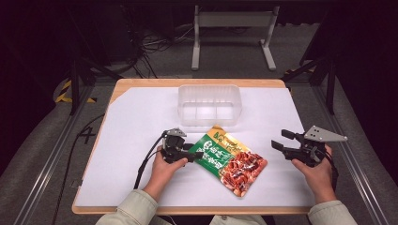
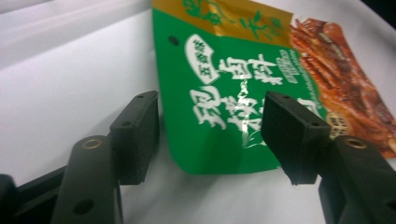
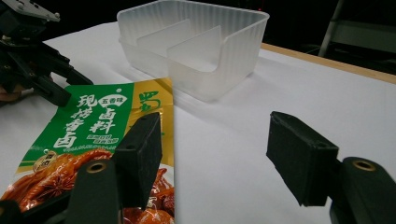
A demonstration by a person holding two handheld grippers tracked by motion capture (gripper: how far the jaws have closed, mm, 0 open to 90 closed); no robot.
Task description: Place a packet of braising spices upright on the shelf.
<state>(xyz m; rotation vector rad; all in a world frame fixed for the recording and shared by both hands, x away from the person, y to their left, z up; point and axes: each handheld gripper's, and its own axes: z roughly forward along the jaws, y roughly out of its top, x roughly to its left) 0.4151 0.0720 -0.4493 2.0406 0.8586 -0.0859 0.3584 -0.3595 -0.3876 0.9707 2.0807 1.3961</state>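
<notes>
From above, the snack packet (image 1: 231,159) lies mid-frame on the white surface (image 1: 131,126), its long axis slanting toward lower right, the left gripper (image 1: 193,155) at its green end and nearer than the right gripper (image 1: 280,140). In the left gripper view the jaws stand apart, straddling the packet's green corner, pads not pressing. In the right gripper view the jaws gape wide and empty, packet at lower left, clear tub (image 3: 196,46) beyond.

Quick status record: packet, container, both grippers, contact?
packet: green and orange snack packet flat on the white sheet
container: clear divided tub beyond the packet, empty
left gripper: fingers apart, straddling the packet's green corner, pads not pressing
right gripper: open, right of the packet, apart from it
held: nothing
</notes>
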